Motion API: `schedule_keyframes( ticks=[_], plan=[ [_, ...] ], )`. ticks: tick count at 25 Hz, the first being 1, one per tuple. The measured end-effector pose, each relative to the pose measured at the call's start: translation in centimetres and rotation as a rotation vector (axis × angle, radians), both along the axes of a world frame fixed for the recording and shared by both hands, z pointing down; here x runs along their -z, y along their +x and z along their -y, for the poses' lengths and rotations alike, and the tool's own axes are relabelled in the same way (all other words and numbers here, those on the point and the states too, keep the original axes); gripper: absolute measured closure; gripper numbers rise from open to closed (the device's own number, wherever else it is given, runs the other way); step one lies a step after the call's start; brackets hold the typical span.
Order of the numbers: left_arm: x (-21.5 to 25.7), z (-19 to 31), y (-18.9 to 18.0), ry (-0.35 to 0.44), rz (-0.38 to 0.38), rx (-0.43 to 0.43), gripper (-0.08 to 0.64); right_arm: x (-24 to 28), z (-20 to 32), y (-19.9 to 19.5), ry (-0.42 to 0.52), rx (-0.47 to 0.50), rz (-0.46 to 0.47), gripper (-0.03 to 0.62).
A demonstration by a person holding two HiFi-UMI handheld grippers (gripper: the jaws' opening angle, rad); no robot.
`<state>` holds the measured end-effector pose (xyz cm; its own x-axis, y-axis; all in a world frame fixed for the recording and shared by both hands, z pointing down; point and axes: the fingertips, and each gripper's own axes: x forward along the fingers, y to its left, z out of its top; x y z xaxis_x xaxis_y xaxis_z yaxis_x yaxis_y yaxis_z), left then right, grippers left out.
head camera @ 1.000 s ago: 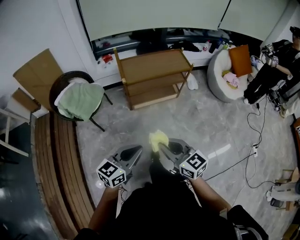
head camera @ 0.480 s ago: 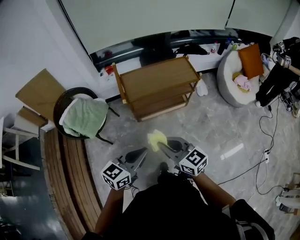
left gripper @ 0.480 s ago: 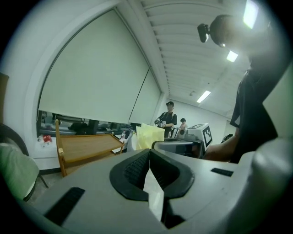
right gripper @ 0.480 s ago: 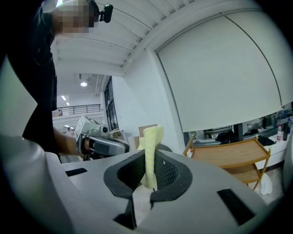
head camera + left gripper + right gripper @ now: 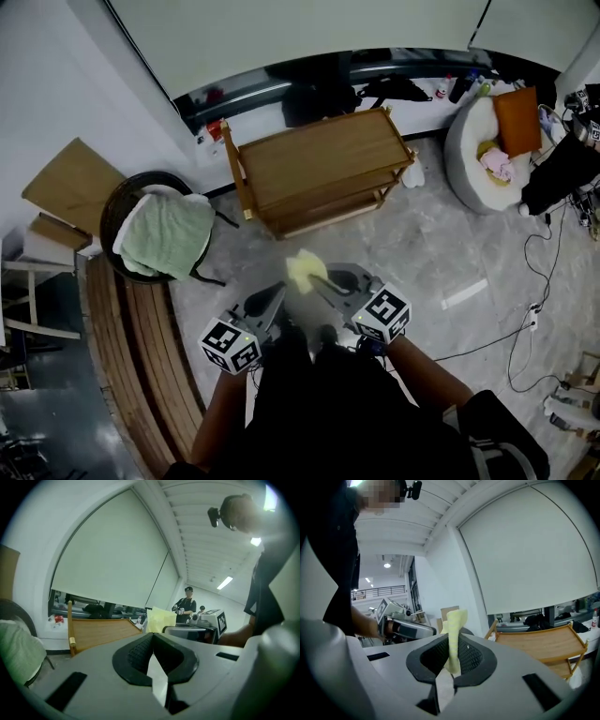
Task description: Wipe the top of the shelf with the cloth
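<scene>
From the head we look steeply down on the light wooden three-tier shelf (image 5: 319, 169) ahead. Cameras on the left hand-held gripper (image 5: 277, 292) and right hand-held gripper (image 5: 319, 281) face forward, low, sharing that shelf.

Yellow cloth (image 5: 305, 270), crumpled, held upright, wooden shelf (image 5: 319, 159), seemingly three-tiered, standing beyond

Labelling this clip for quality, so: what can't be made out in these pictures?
Dust on the shelf top: too small to see in every view.
The lower shelf boards: head view, mostly hidden under that top.
The lower end of the cloth: right gripper view, clamped inside the right gripper.
</scene>
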<state>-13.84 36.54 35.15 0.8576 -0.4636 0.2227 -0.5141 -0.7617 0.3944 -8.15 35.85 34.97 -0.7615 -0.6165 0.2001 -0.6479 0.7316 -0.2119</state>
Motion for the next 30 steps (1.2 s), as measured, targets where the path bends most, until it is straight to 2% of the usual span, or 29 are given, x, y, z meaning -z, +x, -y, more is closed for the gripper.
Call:
schedule_keyframes(
  ticks=[8,14,21,25,30],
  plan=[
    [-1.1,8.9,-0.3,-0.002,-0.042,-0.072,0.549,-1.2,8.0,-0.3,-0.037,-0.068,-0.025,0.551],
    [-0.9,16.5,-1.0,0.011,-0.043,-0.103,0.549,-1.3,14.4,-0.1,-0.075,-0.147,-0.027,0.551],
    [-0.9,24.5,-3.4,0.008,-0.047,-0.081,0.549,-0.1,22.5,-1.8,-0.067,-0.213,-0.036,0.551],
    [-0.9,28.8,-5.2,0.016,-0.044,-0.033,0.549,0.3,26.3,-3.1,-0.048,-0.203,-0.049,0.551],
    [-1.3,32.2,-5.6,0.01,-0.013,0.009,0.549,0.2,30.2,-3.7,-0.049,-0.174,-0.066,0.551]
  ],
)
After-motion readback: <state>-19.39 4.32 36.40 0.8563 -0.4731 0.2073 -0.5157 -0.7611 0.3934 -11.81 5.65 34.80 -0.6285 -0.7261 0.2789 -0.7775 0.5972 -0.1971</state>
